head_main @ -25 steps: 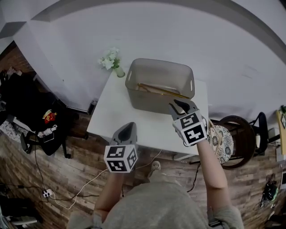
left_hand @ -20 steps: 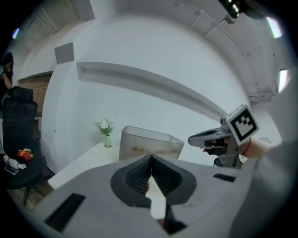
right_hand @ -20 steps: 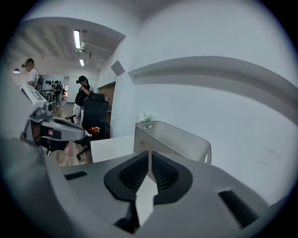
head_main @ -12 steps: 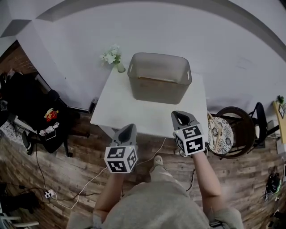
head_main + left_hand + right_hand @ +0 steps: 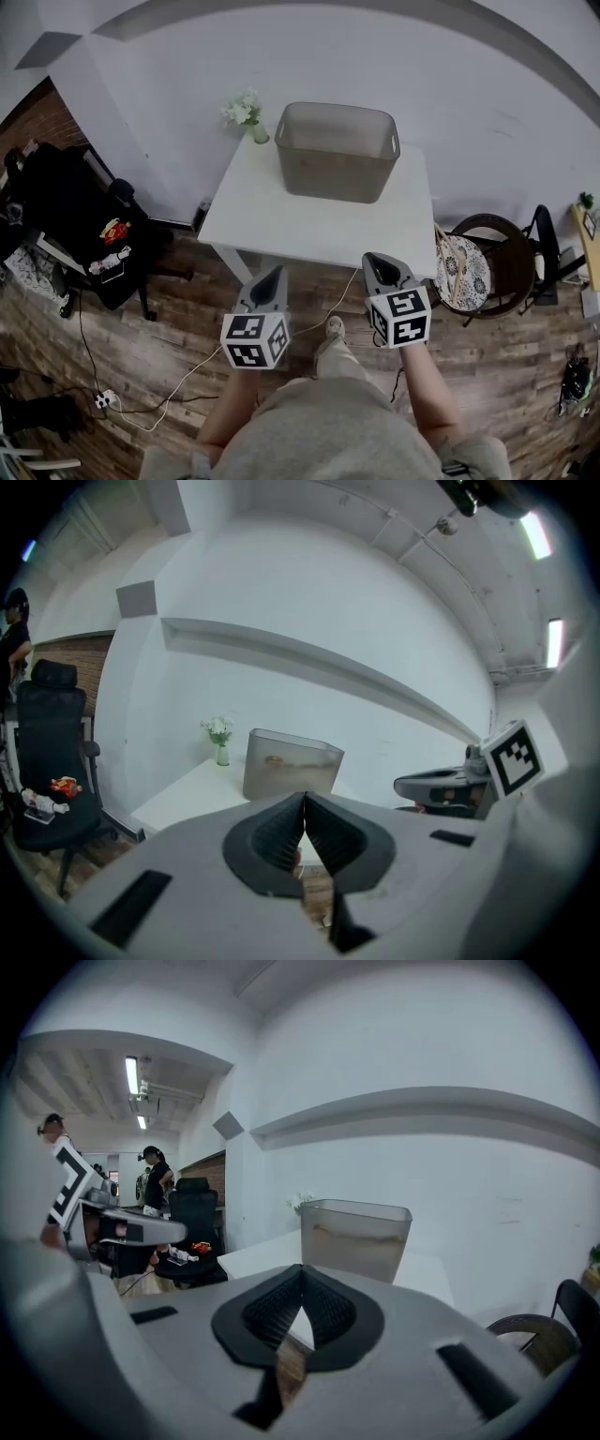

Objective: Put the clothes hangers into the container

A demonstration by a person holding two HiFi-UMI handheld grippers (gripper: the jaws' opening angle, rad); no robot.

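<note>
Left gripper (image 5: 305,796) and right gripper (image 5: 301,1267), fingers closed, empty, hangers (image 5: 274,759) inside container (image 5: 292,778) (overhead hides them)

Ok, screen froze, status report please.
Left gripper shut, empty. Right gripper shut, empty. Container on table, brown hanger shape showing through its wall. Nothing in the way.

The grey plastic left gripper (image 5: 273,274), carrying a black-and-white marker cube, is at the lower centre-left of the head view, and the matching right gripper (image 5: 377,262) at the lower centre-right. Both point up the frame, jaws pressed together on nothing. Two bare forearms (image 5: 424,389) run to the bottom edge.
</note>
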